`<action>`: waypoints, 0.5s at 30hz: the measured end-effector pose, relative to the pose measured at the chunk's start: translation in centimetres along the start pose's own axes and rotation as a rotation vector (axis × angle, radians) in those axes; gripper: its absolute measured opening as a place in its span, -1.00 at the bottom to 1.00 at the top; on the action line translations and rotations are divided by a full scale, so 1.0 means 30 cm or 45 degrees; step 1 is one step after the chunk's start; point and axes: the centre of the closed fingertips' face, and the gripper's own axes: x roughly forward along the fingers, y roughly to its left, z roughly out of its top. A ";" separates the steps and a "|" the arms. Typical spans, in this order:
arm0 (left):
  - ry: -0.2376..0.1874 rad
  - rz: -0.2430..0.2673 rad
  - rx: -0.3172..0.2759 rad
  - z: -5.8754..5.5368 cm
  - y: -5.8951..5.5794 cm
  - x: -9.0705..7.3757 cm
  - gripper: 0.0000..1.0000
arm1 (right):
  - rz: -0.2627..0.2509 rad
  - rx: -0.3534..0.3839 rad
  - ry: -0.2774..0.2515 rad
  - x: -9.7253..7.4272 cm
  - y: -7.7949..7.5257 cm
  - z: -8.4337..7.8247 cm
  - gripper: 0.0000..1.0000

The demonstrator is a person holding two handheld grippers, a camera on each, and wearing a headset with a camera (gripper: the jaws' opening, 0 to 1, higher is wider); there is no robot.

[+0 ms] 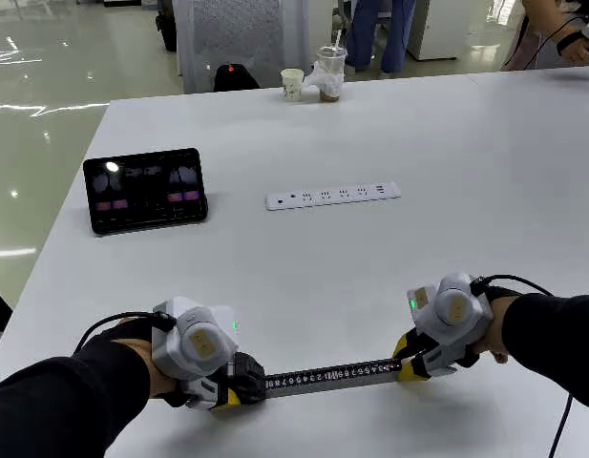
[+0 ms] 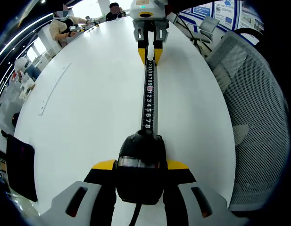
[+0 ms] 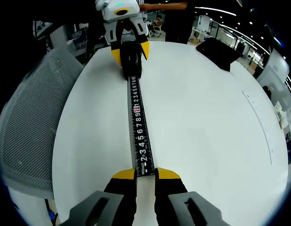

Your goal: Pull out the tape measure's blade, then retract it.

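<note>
- Your left gripper point(image 1: 239, 386) is clamped on the black tape measure case point(image 2: 141, 162), with its yellow-tipped jaws pressed against the case's two sides. The case sits by the near edge of the table point(image 1: 389, 134), toward the left.
- Your right gripper point(image 3: 145, 175) pinches the tip of the blade point(image 3: 138, 127), jaws closed on it from both sides. The blade runs along the near edge between the two grippers, numbers up. I cannot tell whether it lies on the white top or just above it.
- I judge that you are in the pull-out step, with a fair run of blade already showing. To lengthen it, draw the right gripper straight away from the case, along the blade's own line. A sideways pull would likely twist or kink the strip.
- Hold the case low and square to the blade so that it does not swivel. Its body looks rounded and may slip between the jaws.
- For the retraction, do not let go of the tip outright, since the spring would probably whip it back. Walk the right gripper toward the case, feed the blade in slowly, and open the jaws only once the hook is at the mouth.
- The tablet point(image 1: 146, 189) by the left edge, the power strip point(image 1: 332, 196) mid-table and the cups point(image 1: 308, 81) at the far edge all stand well apart from your line of pull.
</note>
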 end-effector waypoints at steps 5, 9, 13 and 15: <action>0.000 0.000 -0.001 0.001 0.000 0.000 -0.36 | -0.003 -0.001 0.016 -0.012 -0.004 -0.020 -0.78; 0.001 0.000 -0.002 0.001 0.000 0.000 -0.36 | -0.006 -0.002 0.023 -0.017 -0.005 -0.028 -0.78; 0.000 0.001 -0.001 0.001 -0.001 -0.001 -0.36 | -0.009 0.001 0.030 -0.024 -0.007 -0.039 -0.78; 0.000 0.001 -0.002 0.001 0.000 -0.001 -0.36 | -0.012 0.005 0.032 -0.028 -0.008 -0.046 -0.78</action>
